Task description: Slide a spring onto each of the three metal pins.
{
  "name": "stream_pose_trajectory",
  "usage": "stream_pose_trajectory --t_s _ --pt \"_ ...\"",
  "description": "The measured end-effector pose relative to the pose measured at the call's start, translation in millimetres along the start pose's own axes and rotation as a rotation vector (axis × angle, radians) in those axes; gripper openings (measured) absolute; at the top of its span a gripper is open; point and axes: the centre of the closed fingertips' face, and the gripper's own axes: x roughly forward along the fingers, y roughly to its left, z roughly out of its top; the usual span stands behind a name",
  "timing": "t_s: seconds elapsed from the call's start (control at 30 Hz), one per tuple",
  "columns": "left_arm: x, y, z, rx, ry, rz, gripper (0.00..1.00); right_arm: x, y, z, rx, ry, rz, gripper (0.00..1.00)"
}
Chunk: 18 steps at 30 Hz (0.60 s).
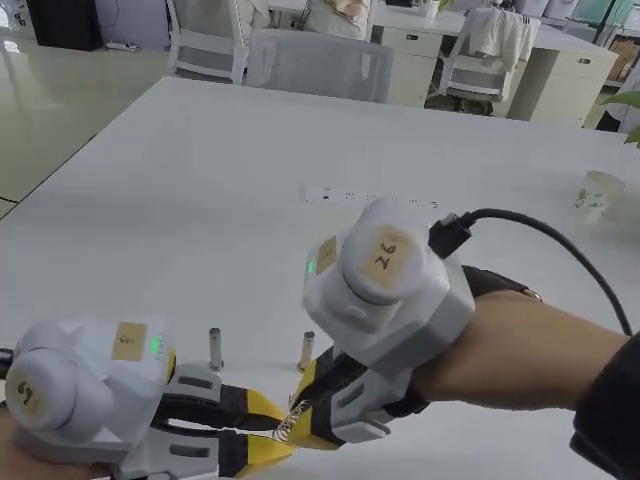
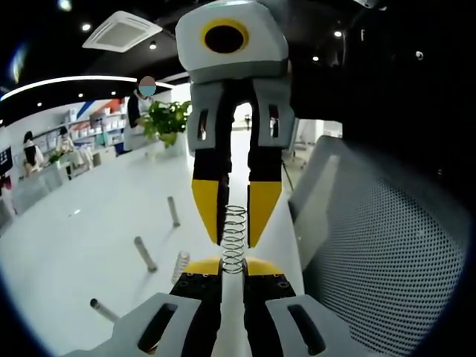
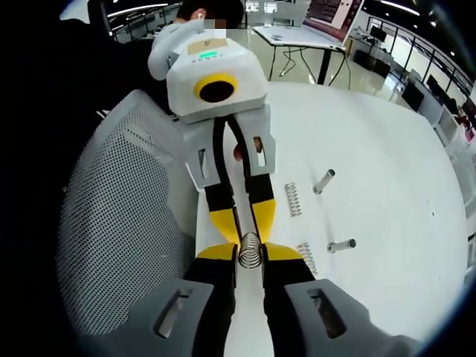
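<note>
1. Head view: the left gripper (image 1: pixel 272 432) comes in from the lower left. The right gripper (image 1: pixel 302 415) comes in from the right (it is the one carried on the forearm). Their yellow tips meet above the near edge of the white table (image 1: pixel 250 180). A spring (image 1: pixel 290 425) bridges the two sets of tips, clear of the tabletop. Two metal pins (image 1: pixel 215 348) stand upright on the table just behind the grippers, apart from each other.
2. Left gripper view: this gripper's own jaws are clenched on the near end of the spring. The right gripper faces it, its yellow fingers (image 2: pixel 206 208) pressed on either side of the far end, so both are grasping the same coil. Three metal pins rise from the table to the left, and a loose spring (image 2: pixel 181 265) lies just beside the middle one. A mesh chair (image 2: pixel 372 245) is on the right.
3. Right gripper view: the spring shows end-on, gripped between this gripper's yellow tips, with the left gripper's jaws closed on it from the opposite side. Two loose springs (image 3: pixel 294 199) lie on the table to the right, near two metal pins.
</note>
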Motion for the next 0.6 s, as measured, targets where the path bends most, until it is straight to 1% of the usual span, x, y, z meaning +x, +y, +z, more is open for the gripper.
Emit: stream_pose_trajectory --t_s 0.17,0.47,0.6 --pt "0.4 -1.1 0.7 -0.001 0.002 -0.004 0.02 2.5 0.6 -2.9 -0.007 0.017 0.002 0.09" --pt "2.5 -3.6 -1.8 0.007 0.024 -0.014 0.02 5.1 2.0 -4.9 -0.001 0.032 0.012 0.09" --pt "2.6 -2.3 -1.5 0.008 0.018 -0.009 0.02 4.5 0.9 -4.7 -0.009 0.034 0.002 0.08"
